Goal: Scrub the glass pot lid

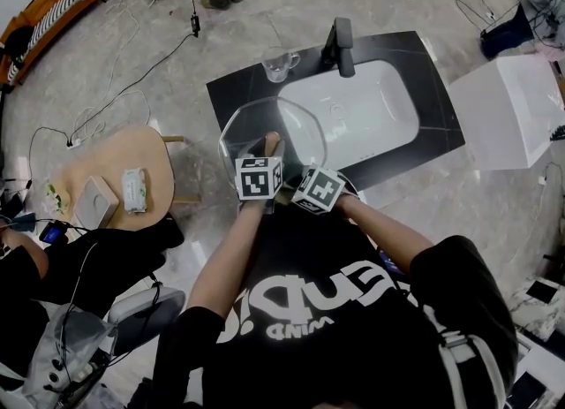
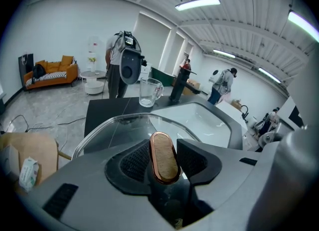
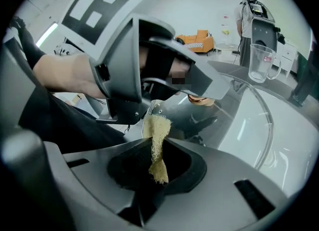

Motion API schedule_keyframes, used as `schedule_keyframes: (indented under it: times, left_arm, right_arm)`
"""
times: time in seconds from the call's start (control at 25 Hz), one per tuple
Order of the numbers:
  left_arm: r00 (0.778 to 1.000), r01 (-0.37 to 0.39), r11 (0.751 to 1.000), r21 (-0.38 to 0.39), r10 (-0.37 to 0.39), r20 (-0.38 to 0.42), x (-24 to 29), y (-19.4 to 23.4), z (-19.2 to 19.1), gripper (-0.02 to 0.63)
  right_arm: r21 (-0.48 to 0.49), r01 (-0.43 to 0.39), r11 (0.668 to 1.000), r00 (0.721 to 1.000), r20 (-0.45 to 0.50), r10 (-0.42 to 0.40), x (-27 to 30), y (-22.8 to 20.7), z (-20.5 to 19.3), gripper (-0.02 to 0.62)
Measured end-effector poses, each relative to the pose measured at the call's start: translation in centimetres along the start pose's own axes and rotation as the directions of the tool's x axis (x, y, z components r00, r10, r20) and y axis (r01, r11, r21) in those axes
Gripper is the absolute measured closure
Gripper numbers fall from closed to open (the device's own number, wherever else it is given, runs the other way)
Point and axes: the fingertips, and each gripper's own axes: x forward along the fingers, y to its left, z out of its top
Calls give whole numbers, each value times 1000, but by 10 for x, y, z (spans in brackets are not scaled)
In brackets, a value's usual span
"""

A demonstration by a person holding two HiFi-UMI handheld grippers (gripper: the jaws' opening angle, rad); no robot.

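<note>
Left gripper (image 2: 164,171) clamps copper-rimmed oval knob (image 2: 163,154) of clear glass pot lid (image 2: 113,129); only right gripper view shows right gripper (image 3: 158,164) pinching frayed yellow cloth (image 3: 157,137) beside lid.

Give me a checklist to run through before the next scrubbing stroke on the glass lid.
1. Left gripper shut on the handle of the glass lid: ok.
2. Right gripper shut on the scrub cloth: ok.
3. Scrub cloth touching the glass: cannot tell. Its free end is close to the lid's edge.
4. Glass mug apart from the lid: ok. It is on the counter beyond it.
5. Lid fully over the sink: not ok. Part of it appears to hang over the black counter.
</note>
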Motion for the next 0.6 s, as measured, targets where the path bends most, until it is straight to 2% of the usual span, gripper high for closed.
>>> schedule_keyframes:
  times: [0.2,0.36,0.48,0.6]
  left_arm:
    - [999,17,1000,20,-18,28,-12,-2,16,425]
    - [996,54,998,38,-56,75,-29,-7,40,425]
    - [989,83,994,66,-90,116,-51,-14,60,425]
    - [979,99,990,100,-115,171,-78,-19,76,434]
  right_arm:
    - [29,11,1000,996,83,-14,-29,-5,15,549]
    - [76,41,996,981,188,-55,-59,-17,34,549]
    - [106,88,990,956,269,-114,-87,-28,50,549]
    - [128,145,981,917,355,-181,-116,-34,65,549]
